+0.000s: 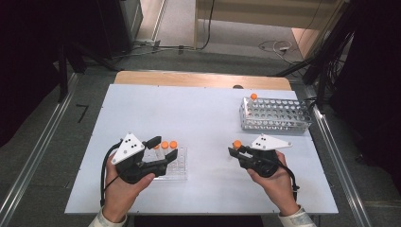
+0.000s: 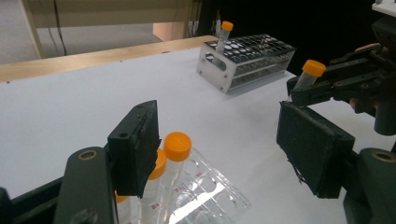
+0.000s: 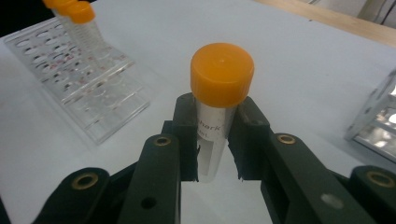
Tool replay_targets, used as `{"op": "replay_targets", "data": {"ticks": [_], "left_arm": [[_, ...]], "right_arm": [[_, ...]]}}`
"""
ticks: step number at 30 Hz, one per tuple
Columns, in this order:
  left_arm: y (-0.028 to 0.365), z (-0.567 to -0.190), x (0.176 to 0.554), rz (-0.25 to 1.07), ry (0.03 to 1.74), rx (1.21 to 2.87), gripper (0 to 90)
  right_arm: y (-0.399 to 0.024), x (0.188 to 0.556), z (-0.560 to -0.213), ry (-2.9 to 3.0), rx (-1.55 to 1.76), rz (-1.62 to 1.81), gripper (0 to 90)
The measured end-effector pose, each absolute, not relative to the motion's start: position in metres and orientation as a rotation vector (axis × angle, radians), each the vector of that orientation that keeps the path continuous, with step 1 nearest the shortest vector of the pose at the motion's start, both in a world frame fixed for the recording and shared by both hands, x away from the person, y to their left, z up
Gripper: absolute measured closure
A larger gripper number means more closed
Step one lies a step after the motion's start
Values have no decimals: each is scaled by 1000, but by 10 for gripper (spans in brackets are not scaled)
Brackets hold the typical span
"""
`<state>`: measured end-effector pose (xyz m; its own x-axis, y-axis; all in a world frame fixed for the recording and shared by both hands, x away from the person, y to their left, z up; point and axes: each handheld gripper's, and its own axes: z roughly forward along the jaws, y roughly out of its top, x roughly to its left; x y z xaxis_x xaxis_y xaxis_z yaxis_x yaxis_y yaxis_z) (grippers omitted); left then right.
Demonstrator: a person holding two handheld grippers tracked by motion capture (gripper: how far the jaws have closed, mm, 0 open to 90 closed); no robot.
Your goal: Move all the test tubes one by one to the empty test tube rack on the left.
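The table (image 1: 203,118) filled the middle of the high view. A metal rack (image 1: 276,115) stood at its upper right with one orange-capped tube (image 1: 254,97) upright at its far left corner, so the move of tubes looked barely begun: one placed, one in transit, the rest waiting. A clear plastic rack (image 1: 177,165) lay at lower left with at least two capped tubes (image 1: 169,145) standing in it.

The right gripper (image 1: 236,150), lower right of centre, was pinching a tube (image 3: 216,116) just under its orange cap; in the right gripper view the pads pressed both sides and the tube stood upright between them. That tube was well short of the metal rack, which lay up and to the right.

The left gripper (image 1: 163,150) hovered over the clear rack with jaws spread, and the waiting tubes (image 2: 176,154) stood just beside its left pad, not gripped.
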<state>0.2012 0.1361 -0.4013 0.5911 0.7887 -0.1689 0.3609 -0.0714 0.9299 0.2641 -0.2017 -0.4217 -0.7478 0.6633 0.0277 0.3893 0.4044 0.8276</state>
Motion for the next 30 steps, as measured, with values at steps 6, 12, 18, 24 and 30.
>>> {"op": "replay_targets", "data": {"ticks": [6, 12, 18, 24, 30], "left_arm": [[123, -404, 198, 422, 919, 1696, 303], [103, -409, 194, 384, 864, 1740, 305], [90, -415, 194, 360, 833, 1773, 327], [76, -421, 194, 336, 808, 1804, 352], [71, -425, 196, 320, 794, 1816, 435]], "right_arm": [[-188, 252, -426, 2418, 849, 1270, 718], [-171, 243, -431, 2472, 781, 1278, 717], [-156, 236, -438, 2520, 730, 1274, 718], [-146, 232, -440, 2551, 703, 1281, 717], [-138, 228, -445, 2581, 682, 1272, 717]]}}
